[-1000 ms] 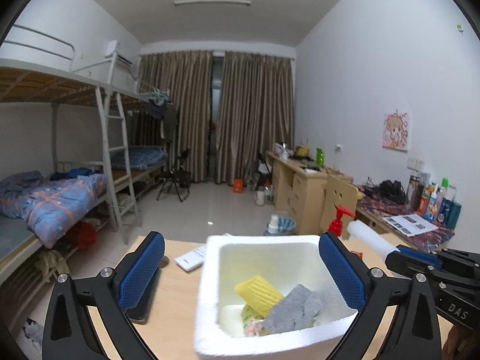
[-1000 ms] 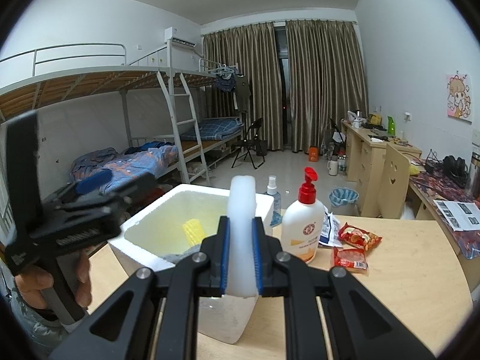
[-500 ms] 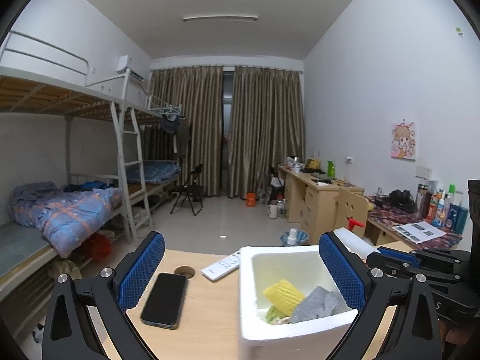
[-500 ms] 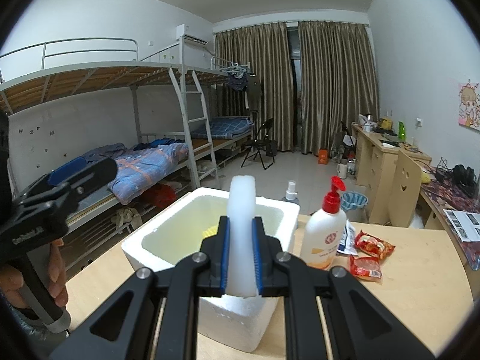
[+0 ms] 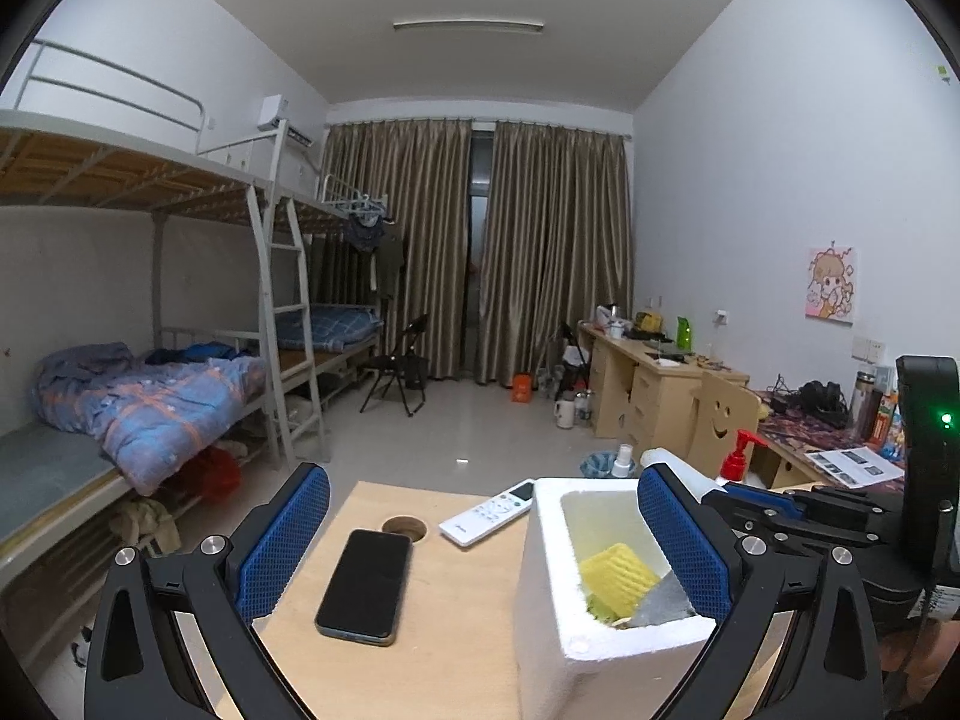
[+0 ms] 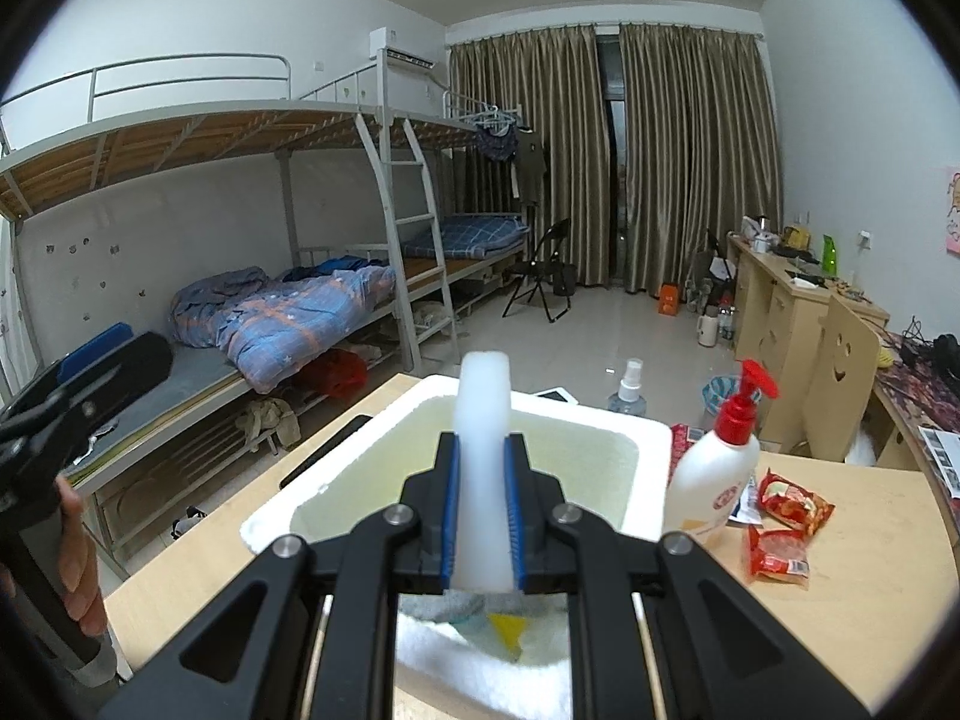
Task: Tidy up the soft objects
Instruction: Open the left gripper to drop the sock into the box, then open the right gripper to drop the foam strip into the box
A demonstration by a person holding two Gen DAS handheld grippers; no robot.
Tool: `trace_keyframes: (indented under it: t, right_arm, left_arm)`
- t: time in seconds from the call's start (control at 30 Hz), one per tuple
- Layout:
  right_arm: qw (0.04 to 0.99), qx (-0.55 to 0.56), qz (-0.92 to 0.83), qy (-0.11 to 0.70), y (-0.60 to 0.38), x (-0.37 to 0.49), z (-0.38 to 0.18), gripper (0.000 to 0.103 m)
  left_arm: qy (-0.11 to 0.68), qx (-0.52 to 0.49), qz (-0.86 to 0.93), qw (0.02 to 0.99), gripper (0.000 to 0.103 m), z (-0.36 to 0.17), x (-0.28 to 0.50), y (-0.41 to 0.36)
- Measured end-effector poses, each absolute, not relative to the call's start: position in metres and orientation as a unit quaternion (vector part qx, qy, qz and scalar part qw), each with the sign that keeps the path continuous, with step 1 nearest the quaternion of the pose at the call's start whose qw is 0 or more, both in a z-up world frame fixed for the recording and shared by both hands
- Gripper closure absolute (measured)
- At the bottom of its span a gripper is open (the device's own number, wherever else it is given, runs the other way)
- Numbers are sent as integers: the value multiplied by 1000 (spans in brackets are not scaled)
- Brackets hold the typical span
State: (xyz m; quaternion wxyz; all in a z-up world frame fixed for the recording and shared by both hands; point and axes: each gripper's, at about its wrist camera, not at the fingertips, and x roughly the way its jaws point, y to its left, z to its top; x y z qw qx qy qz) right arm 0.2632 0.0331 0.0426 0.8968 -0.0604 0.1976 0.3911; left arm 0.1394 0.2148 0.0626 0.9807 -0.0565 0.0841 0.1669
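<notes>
Right gripper (image 6: 483, 516) first: its jaws are pinching a white foam piece (image 6: 483, 420), blue pads pressed into both sides, the piece standing upright between them. It hangs directly above the open white styrofoam box (image 6: 456, 414), over the near end of the cavity. Below the jaws, inside the box, a scrap of yellow and some grey soft material show.

Over to the left gripper (image 5: 483, 531): jaws spread wide, nothing between the blue pads. The right pad sits in front of the box's far wall, the left pad out over bare tabletop (image 5: 456, 648). From this view the styrofoam box (image 5: 552, 588) holds a ribbed yellow sponge (image 5: 615, 576) leaning against a grey sponge (image 5: 666, 603), with something greenish tucked under them.

Left of the box, a black phone (image 5: 366, 585) lies flat, screen up, near a round cable hole (image 5: 404, 527). A white remote control (image 5: 487, 513) lies just beside the box's far left corner.

On the right side of the box, a white pump bottle with a red head (image 6: 720, 474) stands just beside its wall. Two red snack packets (image 6: 783, 525) lie farther right on the tabletop.
</notes>
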Motion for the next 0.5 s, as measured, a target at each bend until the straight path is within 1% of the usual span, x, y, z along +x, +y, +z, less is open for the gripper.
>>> trace_keyframes:
  t: [0.5]
  right_arm:
    - [896,-69,385,212,44,268,37,84]
  left_arm:
    - [82,-55,173,980,0,61,133,222]
